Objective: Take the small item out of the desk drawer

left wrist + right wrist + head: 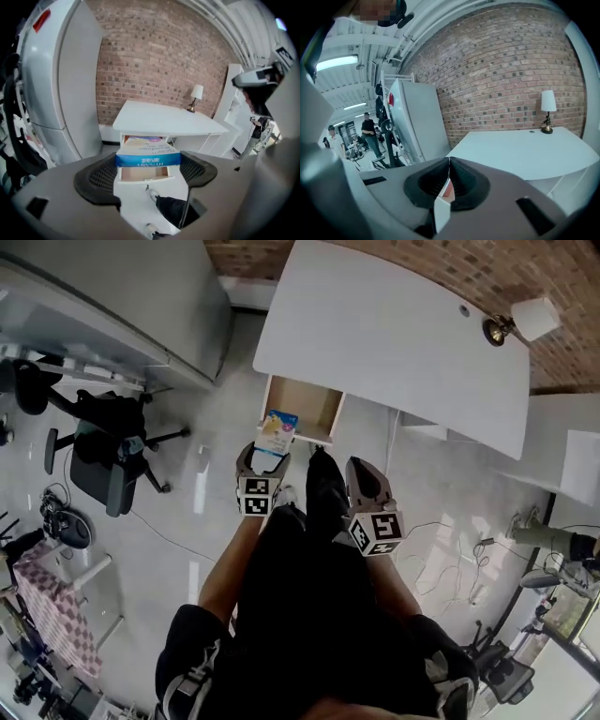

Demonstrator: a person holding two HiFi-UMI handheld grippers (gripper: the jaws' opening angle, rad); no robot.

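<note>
One white desk [394, 343] has its single drawer [302, 407] pulled open. Of the two grippers, the left gripper [265, 457] clamps one blue-and-white box [276, 433] over the drawer's front edge, and the right gripper [364, 472] has its jaws pressed together. One lamp [520, 322] stands on the desk.

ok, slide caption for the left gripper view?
Left tool gripping a blue-banded packet in front of the open desk drawer.

Left claw [265, 460] clamped on box [276, 430]; right claw [361, 472] alongside, jaws together.
</note>
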